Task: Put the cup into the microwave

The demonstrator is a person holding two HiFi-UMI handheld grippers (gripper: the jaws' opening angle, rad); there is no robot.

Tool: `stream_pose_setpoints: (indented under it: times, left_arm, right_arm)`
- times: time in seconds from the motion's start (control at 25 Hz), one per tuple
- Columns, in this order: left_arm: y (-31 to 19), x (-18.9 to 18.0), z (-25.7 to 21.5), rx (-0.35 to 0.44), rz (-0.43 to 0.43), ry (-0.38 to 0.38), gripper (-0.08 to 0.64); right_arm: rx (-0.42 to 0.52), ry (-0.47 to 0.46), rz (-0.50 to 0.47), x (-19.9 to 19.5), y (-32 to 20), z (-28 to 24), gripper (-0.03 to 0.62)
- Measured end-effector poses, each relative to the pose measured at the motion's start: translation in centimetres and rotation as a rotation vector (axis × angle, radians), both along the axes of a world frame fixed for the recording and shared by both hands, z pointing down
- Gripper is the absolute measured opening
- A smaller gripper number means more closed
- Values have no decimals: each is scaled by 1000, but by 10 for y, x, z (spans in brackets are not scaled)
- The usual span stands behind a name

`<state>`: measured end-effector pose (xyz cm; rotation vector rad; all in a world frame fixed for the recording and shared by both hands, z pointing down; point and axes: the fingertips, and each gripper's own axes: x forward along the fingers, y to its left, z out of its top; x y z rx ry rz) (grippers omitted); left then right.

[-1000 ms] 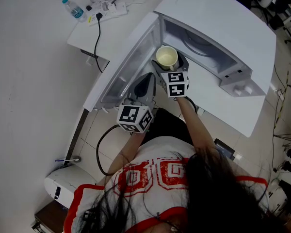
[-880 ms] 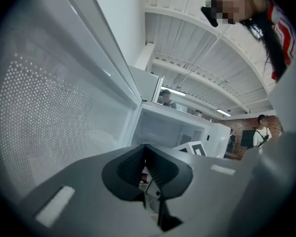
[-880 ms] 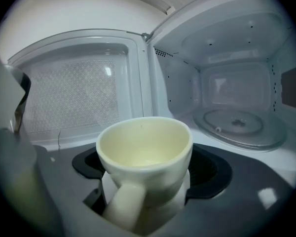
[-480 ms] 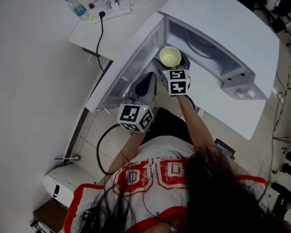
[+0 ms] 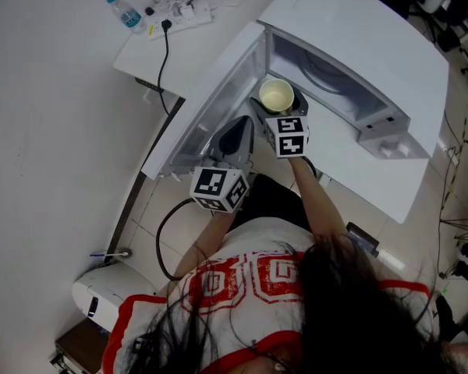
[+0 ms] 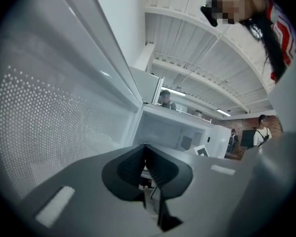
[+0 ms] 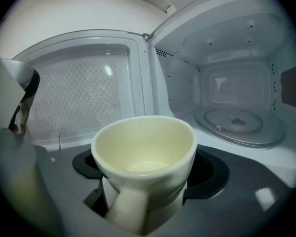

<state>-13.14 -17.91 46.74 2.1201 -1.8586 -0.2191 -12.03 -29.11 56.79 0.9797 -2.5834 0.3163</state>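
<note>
Looking down, we see a white worktop (image 5: 351, 174) carrying a white microwave (image 5: 359, 29). Its door (image 5: 210, 107) is swung wide open toward 9 o'clock of the cavity. Inside, the glass turntable (image 7: 237, 120) lies bare on the cavity floor.

The left hand-held gripper (image 6: 147, 164) sits at about 7 o'clock of the cavity mouth, just beside the inner face of the door. Its jaws are pressed together with nothing between them. In its own view the door's dotted screen fills the 9 o'clock side. We cannot tell whether it touches the door.

The right hand-held gripper (image 5: 277, 109) reaches toward 12 o'clock into the cavity mouth. Its jaws pinch a cream cup (image 7: 145, 147) from both sides. The cup stands upright and looks empty, with its handle turned back toward the gripper's camera. It is held at the front of the opening, and the turntable lies apart from it at about 2 o'clock.

On a second white surface at 10 o'clock of the microwave lie a power strip (image 5: 183, 15) and a small water bottle (image 5: 125, 14).
</note>
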Motion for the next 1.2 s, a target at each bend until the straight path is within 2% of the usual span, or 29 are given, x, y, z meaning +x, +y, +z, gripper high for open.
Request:
stream_pose_setpoints:
  times: [0.32, 0.72, 1.2]
  left_arm:
    - [-1, 6, -12, -15, 21, -2, -2]
    - [-7, 32, -43, -27, 69, -24, -2]
    - [-15, 54, -65, 6, 118, -64, -2]
  right_arm:
    - [12, -11, -21, 7, 8, -26, 466]
    - [-11, -9, -9, 38, 23, -60, 466]
    - [-7, -20, 56, 73, 23, -79, 466]
